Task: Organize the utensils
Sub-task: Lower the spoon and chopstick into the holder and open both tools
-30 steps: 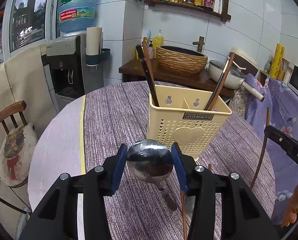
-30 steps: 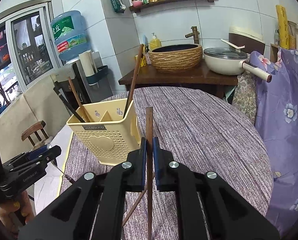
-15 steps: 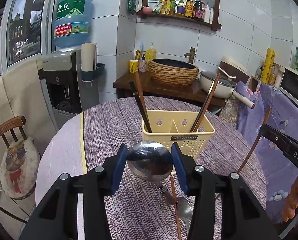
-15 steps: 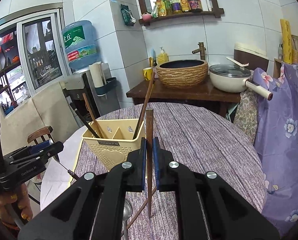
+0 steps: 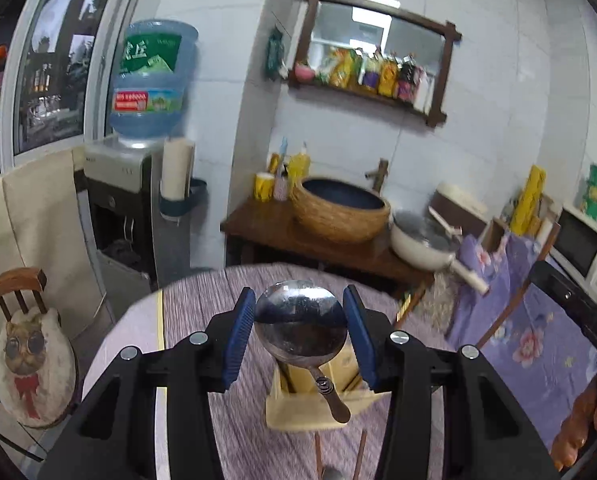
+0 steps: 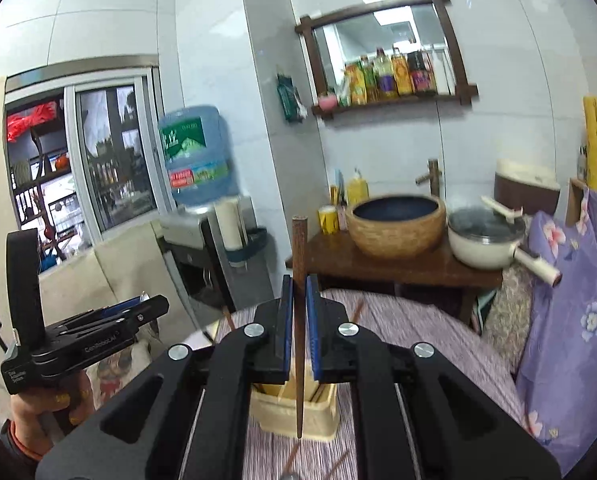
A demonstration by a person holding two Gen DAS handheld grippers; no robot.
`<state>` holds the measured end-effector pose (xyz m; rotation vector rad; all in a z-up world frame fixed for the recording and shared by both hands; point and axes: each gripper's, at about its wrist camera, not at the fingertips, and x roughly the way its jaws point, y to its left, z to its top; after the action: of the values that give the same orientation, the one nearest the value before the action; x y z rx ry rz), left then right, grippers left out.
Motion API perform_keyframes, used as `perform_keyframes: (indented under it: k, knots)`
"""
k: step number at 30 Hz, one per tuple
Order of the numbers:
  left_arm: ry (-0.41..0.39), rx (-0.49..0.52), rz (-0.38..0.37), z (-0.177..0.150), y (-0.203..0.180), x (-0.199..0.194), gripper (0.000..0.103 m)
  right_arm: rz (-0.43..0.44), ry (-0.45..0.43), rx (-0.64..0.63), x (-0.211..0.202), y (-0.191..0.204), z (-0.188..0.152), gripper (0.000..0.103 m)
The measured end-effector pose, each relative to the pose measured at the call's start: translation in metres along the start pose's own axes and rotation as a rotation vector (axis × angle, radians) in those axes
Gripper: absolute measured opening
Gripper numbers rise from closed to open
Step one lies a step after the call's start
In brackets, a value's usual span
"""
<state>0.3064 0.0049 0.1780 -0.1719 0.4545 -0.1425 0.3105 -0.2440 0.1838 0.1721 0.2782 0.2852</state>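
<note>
Left gripper (image 5: 300,330): clamped on spoon (image 5: 300,322) bowl, handle hanging down over yellow caddy (image 5: 298,410) on table (image 5: 202,304). Right gripper (image 6: 298,320): closed on upright chopstick (image 6: 299,320), tip just above caddy (image 6: 294,412).

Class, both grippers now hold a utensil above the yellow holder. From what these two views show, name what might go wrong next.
1. The left gripper grips the metal spoon by its rounded bowl, handle hanging down; smooth curved metal may slip or swing.
2. The right gripper pinches one thin wooden chopstick; it may pivot and miss the yellow holder.
3. With both utensils above that holder together, they might collide.
</note>
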Motion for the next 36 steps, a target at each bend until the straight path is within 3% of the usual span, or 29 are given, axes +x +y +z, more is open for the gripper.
perform_keyframes:
  k: [5,14,25,34,36]
  knots:
    - [-0.049,0.018,0.055,0.011,-0.008,0.011,0.045,-0.018,-0.045,-0.011,0.018,0.01,0.018,0.008]
    - [-0.02,0.048,0.125,-0.047,-0.012,0.053,0.045,-0.061,0.009,0.015,0.068,-0.005,-0.037,0.008]
    - [0.033,0.083,0.141,-0.089,-0.015,0.081,0.044,-0.075,0.089,0.058,0.098,-0.02,-0.094,0.008]
    - [0.06,0.113,0.144,-0.102,-0.015,0.09,0.044,-0.079,0.085,0.074,0.099,-0.026,-0.097,0.008]
    - [0.055,0.123,0.137,-0.103,-0.017,0.086,0.048,-0.069,0.09,0.069,0.099,-0.027,-0.098,0.015]
